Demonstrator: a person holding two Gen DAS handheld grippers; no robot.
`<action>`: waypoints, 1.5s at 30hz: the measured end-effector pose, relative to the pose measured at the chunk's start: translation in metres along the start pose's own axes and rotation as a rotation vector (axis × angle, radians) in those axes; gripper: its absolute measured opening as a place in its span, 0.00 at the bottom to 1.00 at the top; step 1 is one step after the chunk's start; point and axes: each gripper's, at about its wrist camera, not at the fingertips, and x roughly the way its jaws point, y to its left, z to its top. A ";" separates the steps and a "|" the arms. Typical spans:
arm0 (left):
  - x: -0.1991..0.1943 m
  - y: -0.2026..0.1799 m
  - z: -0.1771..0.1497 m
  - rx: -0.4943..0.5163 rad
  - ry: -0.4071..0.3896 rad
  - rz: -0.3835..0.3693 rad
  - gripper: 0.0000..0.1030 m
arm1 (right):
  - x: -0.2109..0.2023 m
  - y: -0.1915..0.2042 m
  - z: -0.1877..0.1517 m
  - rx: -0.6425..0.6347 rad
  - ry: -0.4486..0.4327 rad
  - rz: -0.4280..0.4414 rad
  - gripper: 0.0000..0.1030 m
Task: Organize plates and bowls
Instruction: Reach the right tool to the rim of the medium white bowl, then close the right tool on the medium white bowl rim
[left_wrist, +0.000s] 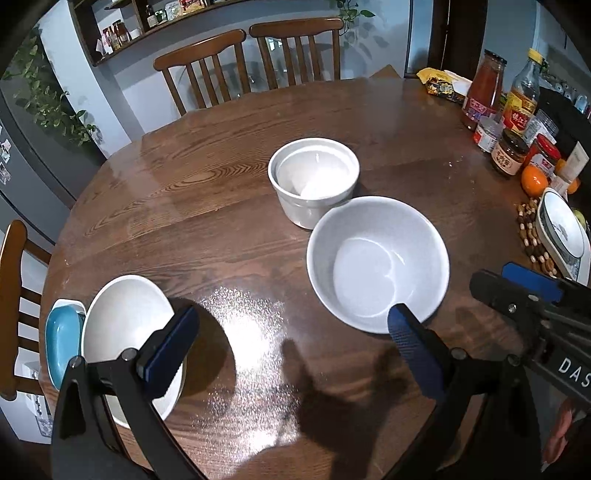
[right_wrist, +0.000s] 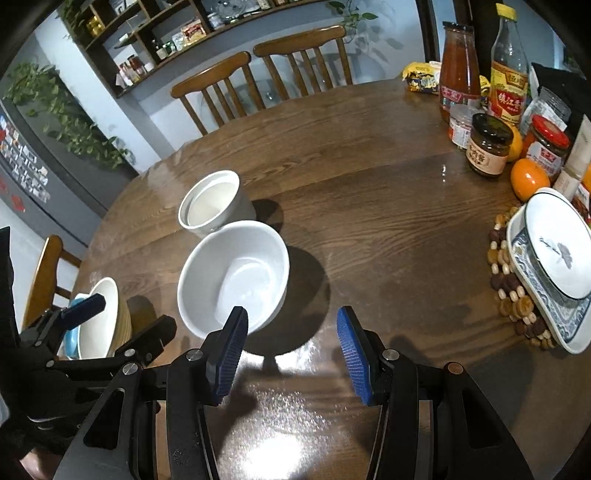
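A large white bowl (left_wrist: 376, 258) (right_wrist: 236, 273) stands mid-table, with two nested white ramekins (left_wrist: 314, 181) (right_wrist: 214, 201) just behind it. At the table's left edge a white bowl (left_wrist: 125, 332) (right_wrist: 99, 317) leans beside a blue dish (left_wrist: 62, 339) (right_wrist: 72, 336). My left gripper (left_wrist: 291, 343) is open over bare wood between the two bowls, and its left finger overlaps the white bowl in the picture. My right gripper (right_wrist: 291, 350) is open with nothing between its fingers, just right of the large bowl's near rim. A white plate (right_wrist: 554, 251) lies on a blue-patterned plate (right_wrist: 546, 314) at the right.
Sauce bottles (right_wrist: 458, 66), jars (right_wrist: 487, 147) and an orange (right_wrist: 528, 177) crowd the back right. The plates rest on a beaded trivet (right_wrist: 509, 295). Two wooden chairs (left_wrist: 255, 59) stand behind the table and one (left_wrist: 14, 295) at the left.
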 end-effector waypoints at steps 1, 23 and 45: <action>0.003 0.001 0.001 -0.003 0.006 -0.002 0.98 | 0.002 0.001 0.001 0.001 0.003 0.003 0.50; 0.034 0.000 0.013 0.022 0.056 -0.009 0.97 | 0.030 -0.001 0.010 0.017 0.051 -0.018 0.50; 0.055 -0.006 0.013 0.038 0.118 -0.063 0.59 | 0.048 0.005 0.011 0.006 0.082 -0.001 0.49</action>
